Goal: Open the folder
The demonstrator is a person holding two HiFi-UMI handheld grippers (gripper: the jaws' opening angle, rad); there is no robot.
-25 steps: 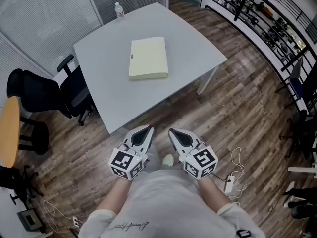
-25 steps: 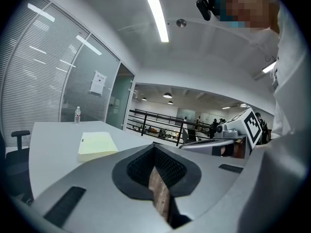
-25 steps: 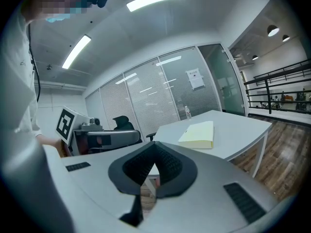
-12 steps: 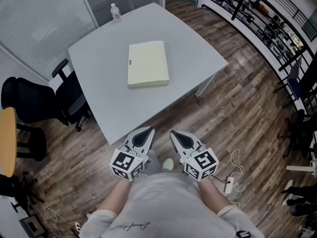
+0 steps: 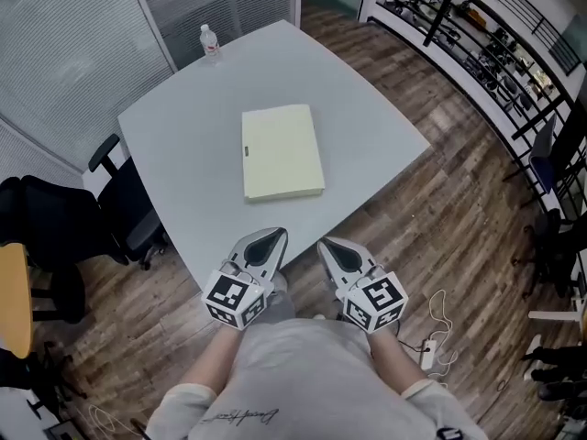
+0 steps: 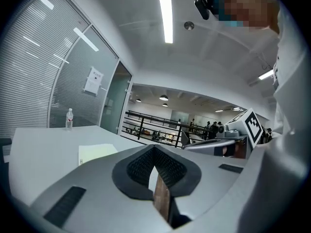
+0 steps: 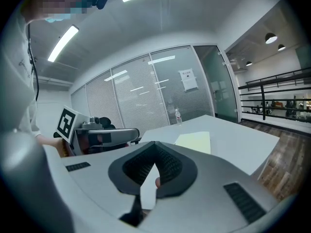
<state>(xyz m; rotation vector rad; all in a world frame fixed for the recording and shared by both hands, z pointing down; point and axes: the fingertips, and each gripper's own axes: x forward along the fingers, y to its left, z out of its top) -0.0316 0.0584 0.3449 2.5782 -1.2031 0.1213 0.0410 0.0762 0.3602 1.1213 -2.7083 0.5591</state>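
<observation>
I hold both tools side by side at the near edge of the grey table (image 5: 183,126). The left tool (image 5: 271,238) and the right tool (image 5: 332,248) each have their jaws pressed together, with nothing between them. The pale yellow folder (image 5: 282,151) lies closed and flat near the middle of the table, at twelve o'clock from my tools and well apart from them. A plastic water bottle (image 5: 209,42) stands upright at the table's far corner, at eleven o'clock from the folder. A black office chair (image 5: 124,204) sits beside the table at the folder's eight o'clock, on the wood-pattern floor (image 5: 440,218).
</observation>
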